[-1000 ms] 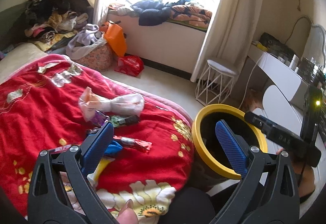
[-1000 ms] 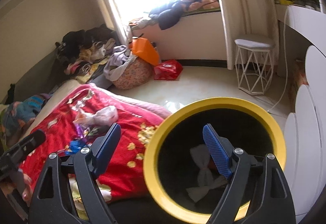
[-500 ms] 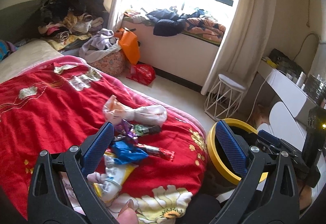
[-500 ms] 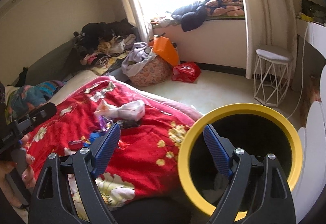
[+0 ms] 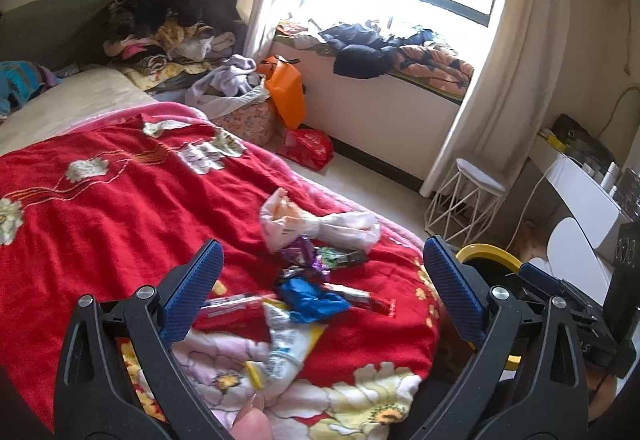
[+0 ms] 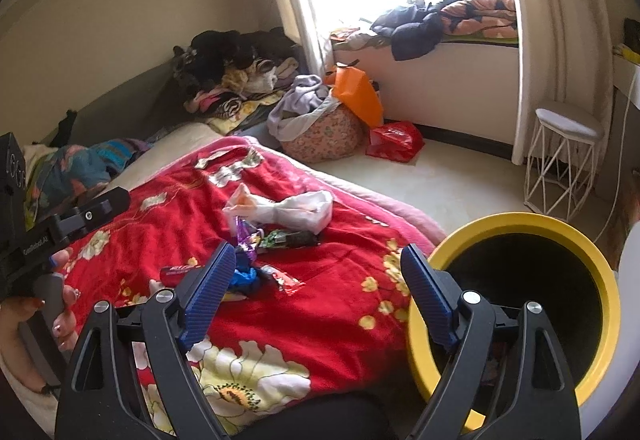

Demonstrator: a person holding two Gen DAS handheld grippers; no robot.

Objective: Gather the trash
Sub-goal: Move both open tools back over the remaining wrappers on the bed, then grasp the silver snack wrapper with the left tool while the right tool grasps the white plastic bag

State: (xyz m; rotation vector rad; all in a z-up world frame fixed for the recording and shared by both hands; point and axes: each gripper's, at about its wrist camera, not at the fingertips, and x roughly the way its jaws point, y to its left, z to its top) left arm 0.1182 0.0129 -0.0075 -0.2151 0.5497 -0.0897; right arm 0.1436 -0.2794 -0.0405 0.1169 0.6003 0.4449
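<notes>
Red blanket [image 5: 120, 208] littered with wrappers [image 5: 308, 296], both hand-held grippers [image 5: 320, 292] [image 6: 316, 280] apart, right view shows bin [image 6: 516, 224] interior.

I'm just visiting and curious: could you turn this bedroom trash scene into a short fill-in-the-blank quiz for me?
1. The wrappers lie on a ____ blanket with flowers.
2. The bin beside the bed has a ____ rim.
3. Both the left gripper and the right gripper hold ____ between their fingers.
4. An ____ bag leans on the laundry basket near the window.

Missing words: red; yellow; nothing; orange
</notes>
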